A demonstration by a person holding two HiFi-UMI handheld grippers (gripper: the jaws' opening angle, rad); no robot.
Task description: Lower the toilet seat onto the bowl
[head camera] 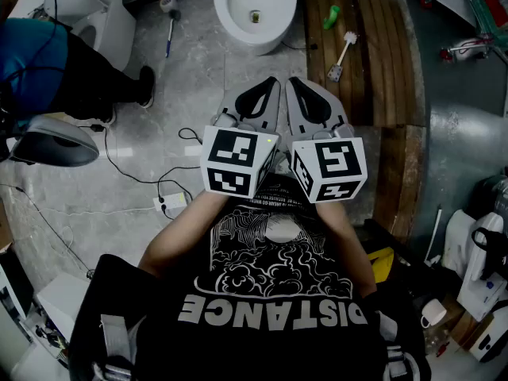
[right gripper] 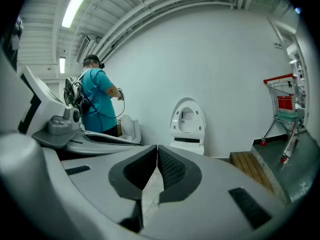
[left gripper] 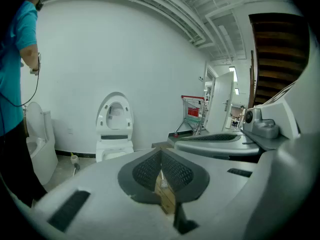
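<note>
Black shirt reading "DISTANCE", white toilet

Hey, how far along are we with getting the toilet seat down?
Nothing is done yet: the seat stands upright above the bowl. Nothing is in hand either; the left gripper and right gripper are shut, empty and well short of the bowl. Reaching and lowering the seat remain.

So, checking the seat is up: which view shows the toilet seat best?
Right gripper view: toilet seat upright, front-on. Left gripper view shows it similarly, off-centre. Head view shows only the bowl from above.
</note>
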